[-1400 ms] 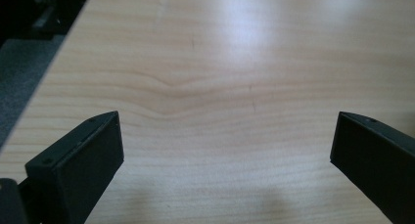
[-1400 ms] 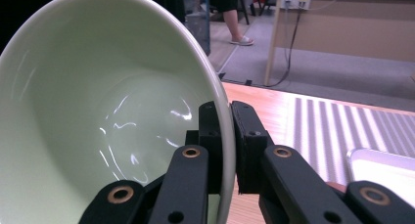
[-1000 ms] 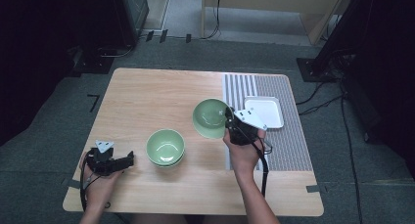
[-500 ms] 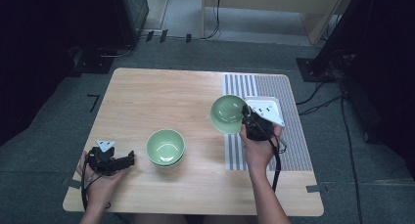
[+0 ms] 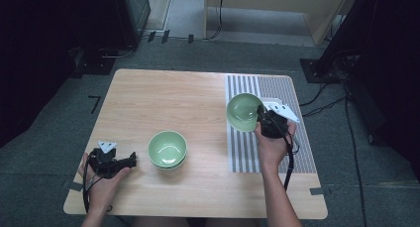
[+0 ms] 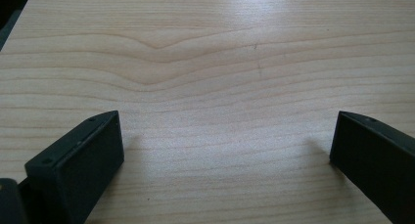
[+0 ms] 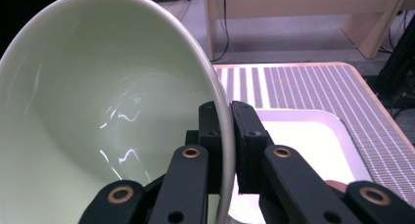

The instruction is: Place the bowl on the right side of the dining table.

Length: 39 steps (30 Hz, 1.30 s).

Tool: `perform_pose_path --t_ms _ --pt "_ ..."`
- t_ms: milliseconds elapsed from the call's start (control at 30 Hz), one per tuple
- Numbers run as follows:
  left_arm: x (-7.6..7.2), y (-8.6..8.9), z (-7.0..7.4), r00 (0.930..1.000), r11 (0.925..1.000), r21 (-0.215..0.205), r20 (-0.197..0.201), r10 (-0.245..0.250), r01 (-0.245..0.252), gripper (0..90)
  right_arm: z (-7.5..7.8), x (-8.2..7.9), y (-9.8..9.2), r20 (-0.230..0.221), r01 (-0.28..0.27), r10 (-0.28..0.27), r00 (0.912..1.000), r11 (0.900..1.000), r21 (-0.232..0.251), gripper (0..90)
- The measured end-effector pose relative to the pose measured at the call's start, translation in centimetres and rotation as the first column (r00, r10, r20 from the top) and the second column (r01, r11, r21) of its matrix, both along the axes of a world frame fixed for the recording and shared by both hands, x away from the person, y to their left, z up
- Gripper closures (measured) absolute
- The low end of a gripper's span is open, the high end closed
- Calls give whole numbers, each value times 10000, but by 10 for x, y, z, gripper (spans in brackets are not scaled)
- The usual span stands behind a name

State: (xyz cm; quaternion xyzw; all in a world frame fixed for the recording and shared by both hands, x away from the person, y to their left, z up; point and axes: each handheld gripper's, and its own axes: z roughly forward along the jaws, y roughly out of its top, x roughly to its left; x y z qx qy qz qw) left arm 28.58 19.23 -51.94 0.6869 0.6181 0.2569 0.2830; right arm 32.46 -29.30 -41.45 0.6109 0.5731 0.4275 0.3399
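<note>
My right gripper (image 5: 261, 119) is shut on the rim of a pale green bowl (image 5: 242, 110), which hangs tilted over the striped mat (image 5: 242, 152). In the right gripper view one jaw of the gripper (image 7: 229, 111) sits inside the bowl (image 7: 107, 116) and the other outside, both pressed on its wall. A white tray (image 7: 303, 141) lies just beyond them on the mat (image 7: 303, 84). Two more green bowls (image 5: 167, 148) are stacked on the wooden table (image 5: 163, 98). Near the front left corner my left gripper (image 5: 130, 160) rests open; its jaws (image 6: 225, 136) stand wide over bare wood (image 6: 205, 62).
The white tray (image 5: 287, 111) is partly hidden behind my right hand. Cables and dark stands sit on the floor around the table. A light wooden cabinet (image 5: 277, 9) stands at the back.
My right hand has carried the green bowl to the right, from the wood near the stacked bowls to above the striped mat. The left gripper has kept still.
</note>
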Motion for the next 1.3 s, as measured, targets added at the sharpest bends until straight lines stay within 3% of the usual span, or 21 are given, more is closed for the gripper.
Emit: perform_pose_path --t_ms 367,733,1067,1300 --pt "0 0 0 10000 10000 0 -4 1 -1 0 -10 17 -31 -474 829 -820 9955 9964 163 850" --pt "0 0 0 10000 10000 0 6 0 0 0 -33 41 -58 -1408 1578 -1473 9790 9852 668 850" --pt "0 0 0 10000 10000 0 6 1 -1 0 -52 60 -74 -2428 2038 -1775 9537 9751 878 850" --pt "0 0 0 10000 10000 0 6 2 -2 0 -59 70 -85 -3293 2417 -1906 9248 9627 1215 850"
